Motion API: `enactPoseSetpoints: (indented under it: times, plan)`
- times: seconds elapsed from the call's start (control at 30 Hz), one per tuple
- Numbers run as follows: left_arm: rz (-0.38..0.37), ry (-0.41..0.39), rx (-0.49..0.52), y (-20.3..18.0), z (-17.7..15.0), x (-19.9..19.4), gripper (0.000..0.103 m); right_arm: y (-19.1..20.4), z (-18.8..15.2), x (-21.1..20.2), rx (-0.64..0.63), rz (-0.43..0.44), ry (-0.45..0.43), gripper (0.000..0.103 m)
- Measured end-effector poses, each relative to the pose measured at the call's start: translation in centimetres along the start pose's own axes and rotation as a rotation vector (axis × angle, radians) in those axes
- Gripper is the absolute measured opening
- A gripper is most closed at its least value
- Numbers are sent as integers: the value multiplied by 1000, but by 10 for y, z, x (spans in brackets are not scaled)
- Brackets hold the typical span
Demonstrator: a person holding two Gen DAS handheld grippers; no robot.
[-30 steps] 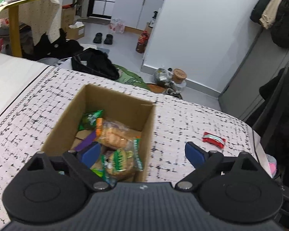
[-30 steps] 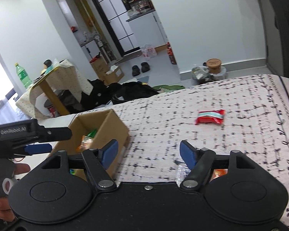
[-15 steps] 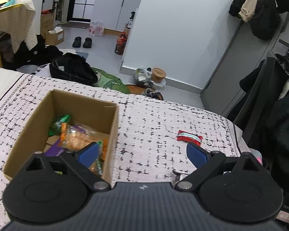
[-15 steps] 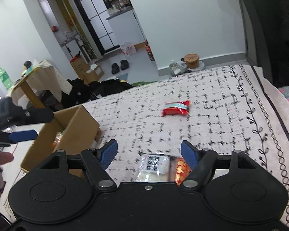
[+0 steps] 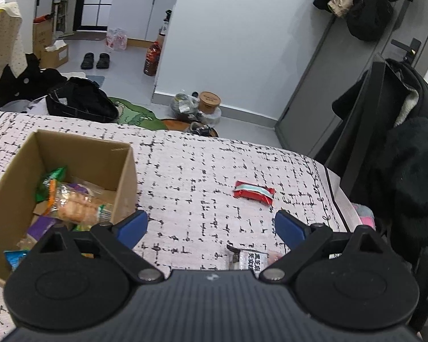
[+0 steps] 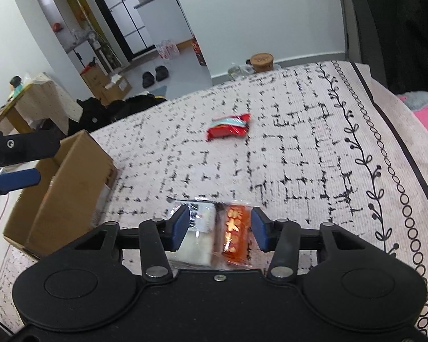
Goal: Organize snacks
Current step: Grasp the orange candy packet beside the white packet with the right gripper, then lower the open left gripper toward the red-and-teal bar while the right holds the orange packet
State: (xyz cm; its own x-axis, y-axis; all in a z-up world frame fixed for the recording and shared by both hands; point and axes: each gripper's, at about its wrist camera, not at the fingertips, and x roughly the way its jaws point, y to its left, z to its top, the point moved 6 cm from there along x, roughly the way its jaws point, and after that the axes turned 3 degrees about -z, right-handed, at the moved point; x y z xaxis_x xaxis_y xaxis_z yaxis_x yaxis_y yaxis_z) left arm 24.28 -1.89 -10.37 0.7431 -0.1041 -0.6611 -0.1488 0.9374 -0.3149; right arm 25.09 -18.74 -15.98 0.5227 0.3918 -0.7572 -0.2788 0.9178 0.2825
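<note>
Snacks are seen in the cardboard box at the left of the left wrist view; the left gripper is spread wide and empty, and a red packet lies right of centre on the patterned cover.

From the right wrist view, the right gripper is closing around a clear packet at lower centre, not yet pressed.

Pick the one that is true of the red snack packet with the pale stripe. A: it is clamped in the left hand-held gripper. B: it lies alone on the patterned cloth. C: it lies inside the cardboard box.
B: the red snack packet lies flat on the patterned cloth, apart from the cardboard box.
</note>
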Motion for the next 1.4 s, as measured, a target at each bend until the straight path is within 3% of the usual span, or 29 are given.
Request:
enactPoseSetpoints:
  times: [0.33,0.6,0.9,1.4]
  plan:
    - [-23,22,60,-18,-4,20,93,-5,-4,15,-11,-32,46,41]
    - [-25,57,97,-25,-13,44,89,-9,-12,32,-24,-44,94,20]
    - [-28,91,106,-31,-19,69,88,-21,2,15,-8,-30,43,19]
    - [-57,109,132,-60,-9,123,88,-60,29,7,50,-95,-21,18]
